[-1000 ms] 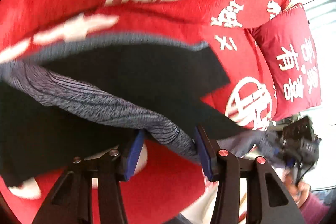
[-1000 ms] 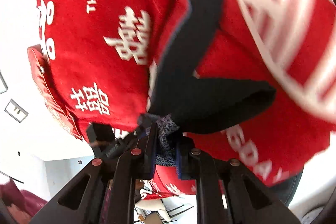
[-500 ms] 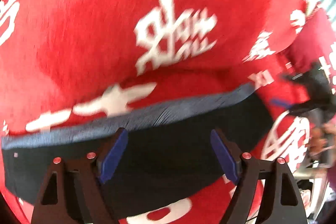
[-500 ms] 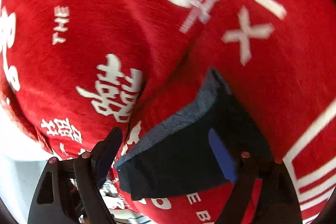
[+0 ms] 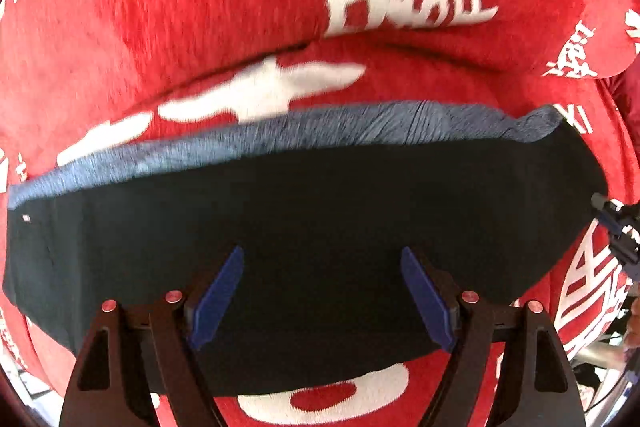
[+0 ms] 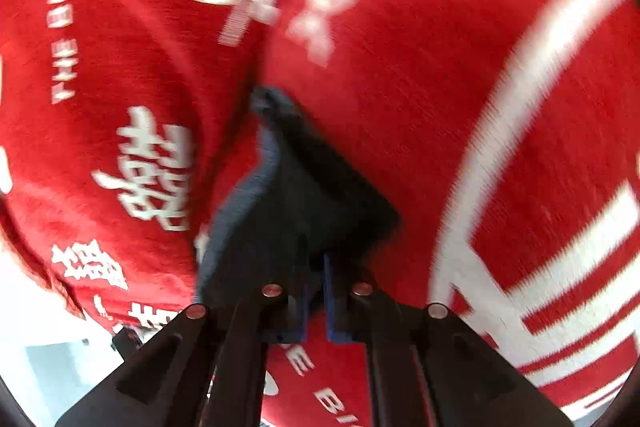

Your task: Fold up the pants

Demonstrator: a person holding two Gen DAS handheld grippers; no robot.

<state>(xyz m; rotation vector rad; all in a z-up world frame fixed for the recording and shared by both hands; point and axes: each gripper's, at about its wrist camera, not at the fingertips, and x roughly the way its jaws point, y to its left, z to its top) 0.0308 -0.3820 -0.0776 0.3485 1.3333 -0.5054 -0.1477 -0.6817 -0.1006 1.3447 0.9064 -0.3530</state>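
— While the left tool (image 5: 320, 297) hangs with its jaws wide apart and nothing between them, where do the pants (image 5: 304, 247) lie from it?

— Directly under and ahead of it. They are folded into a dark band on the red blanket (image 5: 200, 7), the long axis running crosswise to the tool, from one blue pad to the other and well past both. The grey-blue waistband edge (image 5: 360, 129) is the far long side; the near long side is below the fingers.

— And the right tool (image 6: 316, 301)?

— Its jaws have just been closing and now stand together. In its own view the short end of the pants (image 6: 304, 203) comes right up to the tips, but the blur and the dark cloth hide whether any fabric is pinched — I'd not claim a grip.

— So which hand is better placed for another fold?

— My judgement: the right one sits at an end of the band, so it could carry that end along the long axis toward the other end. The left, over the middle, is placed to pin the cloth down rather than lift it.
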